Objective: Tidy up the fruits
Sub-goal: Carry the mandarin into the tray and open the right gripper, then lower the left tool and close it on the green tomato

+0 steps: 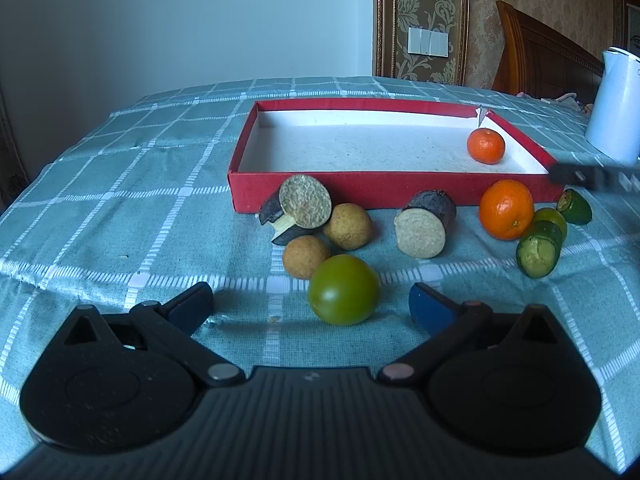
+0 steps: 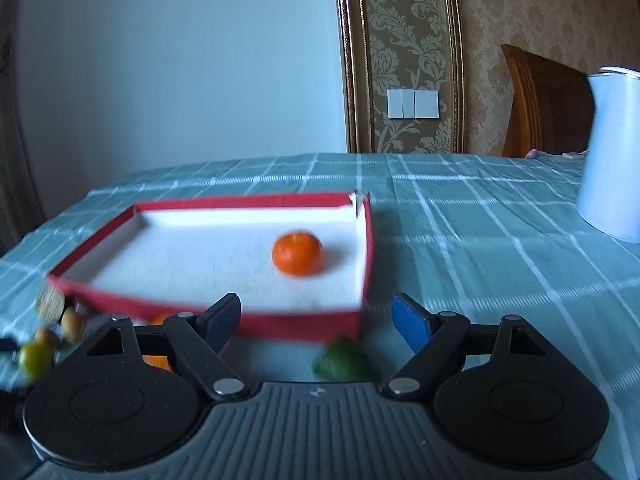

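A red box (image 1: 384, 190) with a white floor holds one small orange (image 1: 485, 145) near its far right corner. In front of the box lie a green tomato (image 1: 344, 289), two brown round fruits (image 1: 347, 226), dark cut pieces (image 1: 426, 223), a bigger orange (image 1: 505, 209) and green cucumber pieces (image 1: 539, 249). My left gripper (image 1: 312, 307) stands open just short of the green tomato. In the right wrist view the box (image 2: 312, 322) and its orange (image 2: 297, 252) lie ahead. My right gripper (image 2: 316, 322) is open and holds nothing; a green piece (image 2: 344, 362) lies below it.
A white kettle (image 1: 618, 106) stands at the back right of the table, also seen large in the right wrist view as the kettle (image 2: 612, 152). A checked teal cloth (image 1: 120, 200) covers the table. A wooden headboard (image 1: 540, 56) and patterned wall lie behind.
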`<state>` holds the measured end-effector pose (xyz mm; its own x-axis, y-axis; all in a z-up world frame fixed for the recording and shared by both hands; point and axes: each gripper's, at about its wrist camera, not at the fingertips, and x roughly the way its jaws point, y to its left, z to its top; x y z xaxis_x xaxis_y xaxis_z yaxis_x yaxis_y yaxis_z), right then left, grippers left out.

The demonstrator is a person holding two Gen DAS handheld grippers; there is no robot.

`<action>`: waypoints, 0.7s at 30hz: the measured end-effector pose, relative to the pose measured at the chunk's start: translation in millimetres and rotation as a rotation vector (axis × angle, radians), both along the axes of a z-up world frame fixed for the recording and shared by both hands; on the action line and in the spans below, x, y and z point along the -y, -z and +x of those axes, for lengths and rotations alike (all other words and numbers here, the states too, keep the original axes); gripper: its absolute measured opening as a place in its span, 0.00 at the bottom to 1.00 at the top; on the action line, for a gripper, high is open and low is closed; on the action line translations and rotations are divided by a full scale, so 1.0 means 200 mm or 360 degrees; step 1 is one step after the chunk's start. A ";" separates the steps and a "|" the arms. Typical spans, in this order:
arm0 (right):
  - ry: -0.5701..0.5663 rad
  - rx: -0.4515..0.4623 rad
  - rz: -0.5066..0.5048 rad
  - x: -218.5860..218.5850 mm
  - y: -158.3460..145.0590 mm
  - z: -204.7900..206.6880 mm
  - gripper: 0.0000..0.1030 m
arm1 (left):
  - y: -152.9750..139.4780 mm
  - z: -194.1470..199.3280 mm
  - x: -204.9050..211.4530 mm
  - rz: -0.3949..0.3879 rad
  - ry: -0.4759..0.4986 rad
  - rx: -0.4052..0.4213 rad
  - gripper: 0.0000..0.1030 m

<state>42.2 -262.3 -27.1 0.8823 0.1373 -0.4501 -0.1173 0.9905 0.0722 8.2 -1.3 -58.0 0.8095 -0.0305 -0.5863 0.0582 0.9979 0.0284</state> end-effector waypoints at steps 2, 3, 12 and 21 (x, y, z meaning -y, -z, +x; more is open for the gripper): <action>0.0014 0.0028 -0.0028 0.01 0.02 -0.07 0.81 | 0.00 0.00 0.00 -0.0001 0.0000 -0.0001 1.00; 0.0012 0.0014 -0.0050 0.01 0.03 -0.09 0.81 | 0.00 0.00 0.00 -0.0003 -0.0001 -0.0001 1.00; 0.0158 -0.0195 -0.0043 0.06 0.08 -0.07 0.84 | -0.01 0.00 0.00 -0.0008 -0.0003 -0.0002 1.00; 0.0103 -0.0294 -0.0117 0.02 0.12 -0.04 0.95 | -0.01 0.01 0.01 0.0007 -0.0004 0.0003 1.00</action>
<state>34.0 -265.5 -50.6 0.7899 0.0438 -0.6116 -0.0449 0.9989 0.0137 9.3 -2.5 -56.3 0.8108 -0.0261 -0.5848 0.0558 0.9979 0.0328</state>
